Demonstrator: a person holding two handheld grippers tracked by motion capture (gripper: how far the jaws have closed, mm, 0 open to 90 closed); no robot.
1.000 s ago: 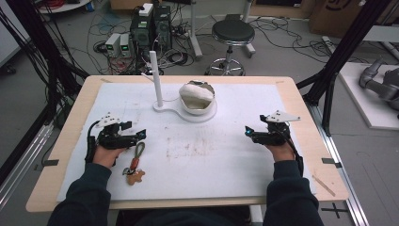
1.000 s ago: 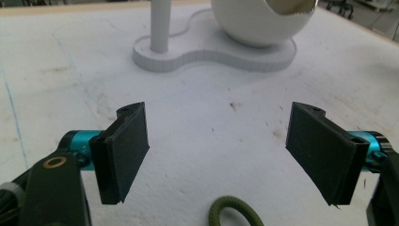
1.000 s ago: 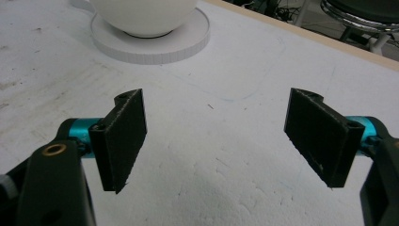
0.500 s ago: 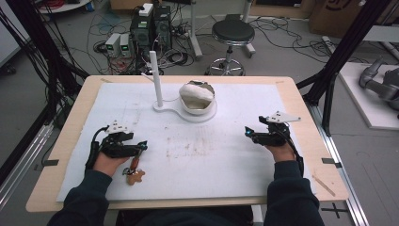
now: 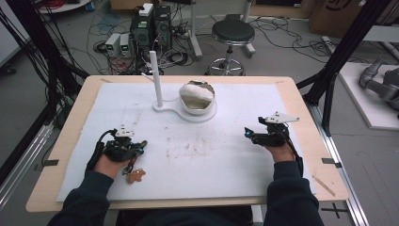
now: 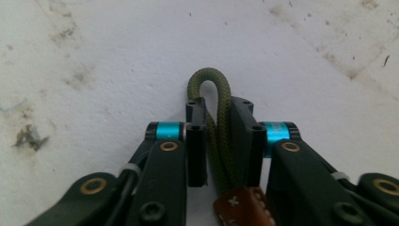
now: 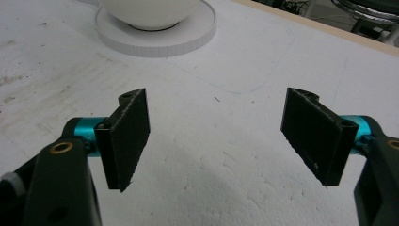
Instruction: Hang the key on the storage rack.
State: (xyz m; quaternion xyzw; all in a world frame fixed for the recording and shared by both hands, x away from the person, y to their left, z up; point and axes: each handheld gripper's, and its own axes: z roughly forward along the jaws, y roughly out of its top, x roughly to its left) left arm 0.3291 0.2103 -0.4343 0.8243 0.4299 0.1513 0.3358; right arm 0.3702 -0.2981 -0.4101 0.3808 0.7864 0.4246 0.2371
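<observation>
My left gripper point(image 6: 214, 136) has just been closing, fingers now clenched on the green cord loop point(image 6: 214, 94) flat on the desk point(image 5: 207, 155), leather tag point(image 6: 242, 207) behind them; right gripper point(image 7: 219, 136) released, idle

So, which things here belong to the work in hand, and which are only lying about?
In hand:
- left gripper, jaws just closed on the green cord loop
- brown tag on that cord

Lying about:
- white bowl
- white stand
- right gripper, open, holding nothing
</observation>
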